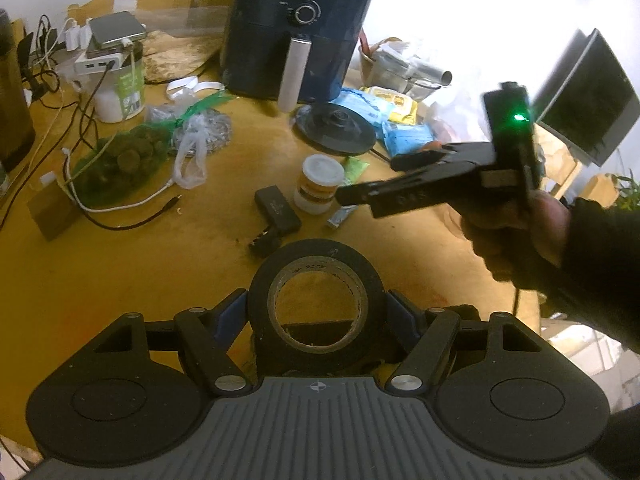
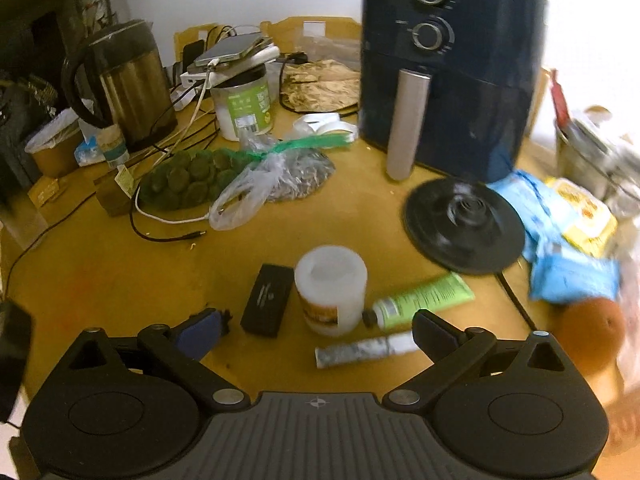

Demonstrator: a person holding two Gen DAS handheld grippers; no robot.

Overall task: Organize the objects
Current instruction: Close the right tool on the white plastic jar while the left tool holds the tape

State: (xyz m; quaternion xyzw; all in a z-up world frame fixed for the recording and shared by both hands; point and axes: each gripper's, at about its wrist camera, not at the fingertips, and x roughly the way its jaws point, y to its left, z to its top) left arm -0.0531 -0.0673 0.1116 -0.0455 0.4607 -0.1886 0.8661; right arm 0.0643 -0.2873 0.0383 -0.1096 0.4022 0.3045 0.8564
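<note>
One thing looks picked up so far, and that's about it: the left gripper [image 1: 316, 312] has its jaws clamped on either side of a roll of black tape [image 1: 316, 300], held up off the yellow table [image 1: 120, 272], so I'd call the task barely started. Pretty much everything else is loose on the tabletop: the white jar [image 2: 330, 290], the small black box [image 2: 267, 300] just beside it, the green tube [image 2: 420, 300] and a smaller grey tube [image 2: 364, 350] near the front edge, plus the bag of green round things [image 2: 188, 182], the blue packets [image 2: 568, 268] and the cables. The right gripper [image 2: 316, 328] is spread wide with nothing between its fingers, hovering over that jar-and-tubes cluster, so my guess is one of those goes next. As for views, only the left wrist camera shows the tape at all, and it also catches the right gripper [image 1: 360, 184] from the side with the person's hand [image 1: 516, 232] wrapped round it. The right wrist camera gives you stuff the left one misses or crops: the metal kettle [image 2: 128, 84] at the far left and an orange round thing [image 2: 592, 332] at the right edge, probably a fruit, but it's too blurry to swear to. Both show the dark blue air fryer [image 2: 452, 72] and the black kettle base [image 2: 464, 226].
</note>
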